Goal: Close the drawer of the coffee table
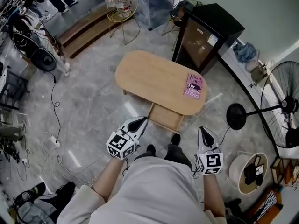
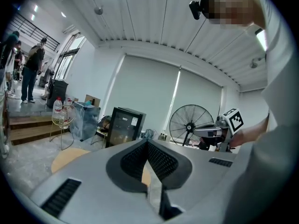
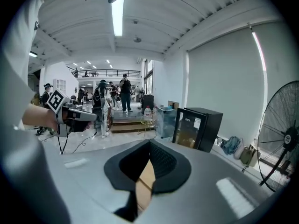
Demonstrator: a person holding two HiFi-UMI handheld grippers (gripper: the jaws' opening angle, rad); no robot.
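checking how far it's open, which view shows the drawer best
The head view: the drawer shows from above, pulled out from under the coffee table. The left gripper view catches only a bit of tabletop, no drawer. The right gripper view shows just a wood sliver beyond its jaws, too little to identify.

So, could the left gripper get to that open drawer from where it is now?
Probably yes. The drawer sticks out of the coffee table on its near side. The left gripper hovers just beside the drawer's left front corner, fingers shut, and only floor shows between them.
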